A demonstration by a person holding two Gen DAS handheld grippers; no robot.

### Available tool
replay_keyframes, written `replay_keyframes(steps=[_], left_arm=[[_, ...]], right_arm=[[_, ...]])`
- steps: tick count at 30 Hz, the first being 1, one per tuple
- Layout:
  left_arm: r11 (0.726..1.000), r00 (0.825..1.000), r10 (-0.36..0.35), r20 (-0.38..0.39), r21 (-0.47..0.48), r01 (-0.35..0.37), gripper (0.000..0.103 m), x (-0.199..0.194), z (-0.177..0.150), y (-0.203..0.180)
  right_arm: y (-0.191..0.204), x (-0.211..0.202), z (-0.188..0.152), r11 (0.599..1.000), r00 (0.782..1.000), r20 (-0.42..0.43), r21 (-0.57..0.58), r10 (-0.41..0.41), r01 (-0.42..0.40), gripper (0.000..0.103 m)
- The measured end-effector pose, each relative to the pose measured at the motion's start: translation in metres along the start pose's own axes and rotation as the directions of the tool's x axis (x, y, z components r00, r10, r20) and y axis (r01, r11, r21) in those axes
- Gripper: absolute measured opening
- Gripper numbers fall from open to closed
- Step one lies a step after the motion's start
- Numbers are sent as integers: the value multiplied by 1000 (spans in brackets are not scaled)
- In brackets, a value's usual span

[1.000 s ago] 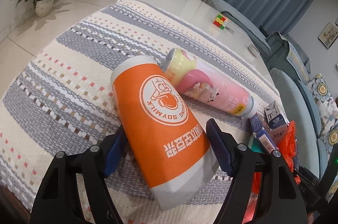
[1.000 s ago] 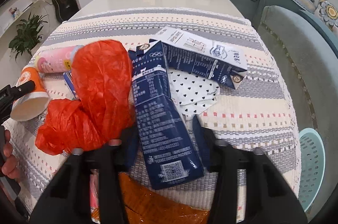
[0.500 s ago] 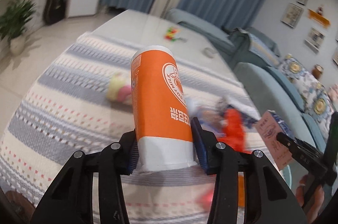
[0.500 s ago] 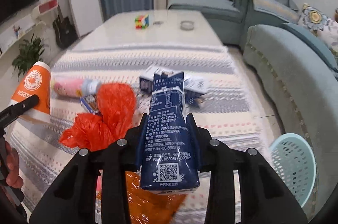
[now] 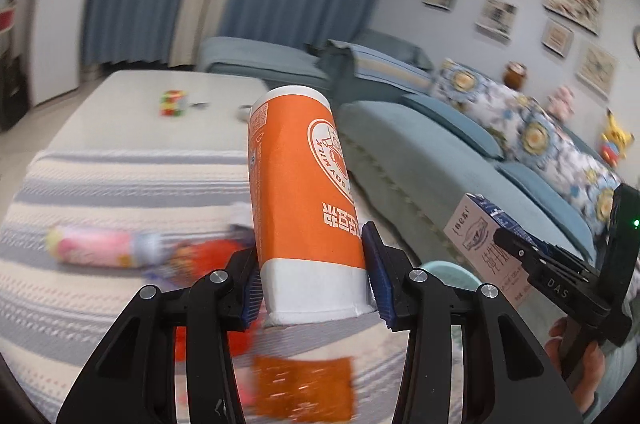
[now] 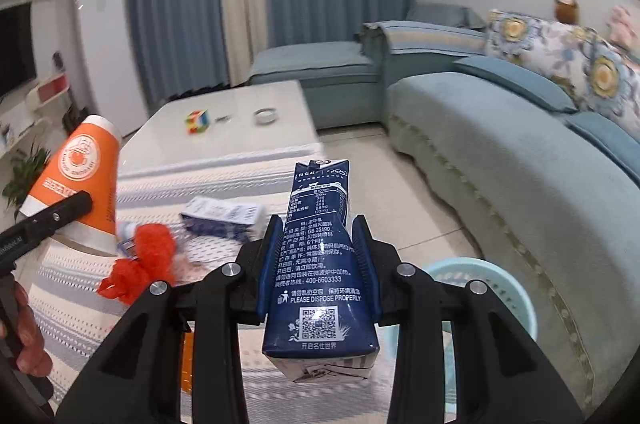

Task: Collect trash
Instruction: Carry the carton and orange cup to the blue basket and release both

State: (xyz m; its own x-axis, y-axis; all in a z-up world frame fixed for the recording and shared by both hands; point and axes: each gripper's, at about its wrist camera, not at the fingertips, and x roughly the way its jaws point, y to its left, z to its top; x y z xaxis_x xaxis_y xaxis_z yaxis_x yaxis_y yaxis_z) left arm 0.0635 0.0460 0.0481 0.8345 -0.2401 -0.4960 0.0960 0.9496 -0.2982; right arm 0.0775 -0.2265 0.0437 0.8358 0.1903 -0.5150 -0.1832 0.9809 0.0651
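Note:
My left gripper (image 5: 312, 276) is shut on an orange soy milk cup (image 5: 300, 192), held up off the table and tilted. In the right wrist view that same orange cup (image 6: 80, 172) shows at the far left. A dark blue milk carton (image 6: 320, 264) is clamped in my right gripper (image 6: 318, 256), lifted above the striped cloth (image 6: 72, 288). A light blue basket (image 6: 492, 288) stands on the floor just right of the carton. On the cloth lie a red plastic bag (image 6: 140, 260), a second blue carton (image 6: 224, 220) and a pink bottle (image 5: 100, 246).
A flat orange wrapper (image 5: 304, 388) lies at the near edge of the cloth. A puzzle cube (image 6: 197, 120) and a small dish (image 6: 265, 115) sit on the bare white table end. A blue-grey sofa (image 6: 500, 160) runs along the right, close to the basket.
Both grippers closed on their items and lifted them off the cloth, the left with the orange cup, the right with the blue carton. Both views swung rightward toward the sofa and basket.

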Motion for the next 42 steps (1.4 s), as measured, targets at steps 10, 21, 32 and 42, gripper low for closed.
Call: replay_keyframes(steps=[10, 21, 32, 42], left_arm=[[975, 979, -134, -151, 157, 158, 43, 79, -26, -123], [911, 901, -155, -406, 295, 290, 45, 156, -108, -194], [884, 852, -91, -516, 353, 308, 46, 192, -150, -199], [904, 861, -92, -501, 320, 282, 61, 188, -141, -188]], right_arm=[[-115, -6, -38, 977, 993, -63, 183, -96, 106, 33], [-176, 33, -108, 934, 970, -219, 312, -108, 175, 33], [-189, 62, -158, 898, 940, -332, 387, -77, 210, 33], [-198, 58, -167, 864, 943, -326, 452, -72, 222, 48]])
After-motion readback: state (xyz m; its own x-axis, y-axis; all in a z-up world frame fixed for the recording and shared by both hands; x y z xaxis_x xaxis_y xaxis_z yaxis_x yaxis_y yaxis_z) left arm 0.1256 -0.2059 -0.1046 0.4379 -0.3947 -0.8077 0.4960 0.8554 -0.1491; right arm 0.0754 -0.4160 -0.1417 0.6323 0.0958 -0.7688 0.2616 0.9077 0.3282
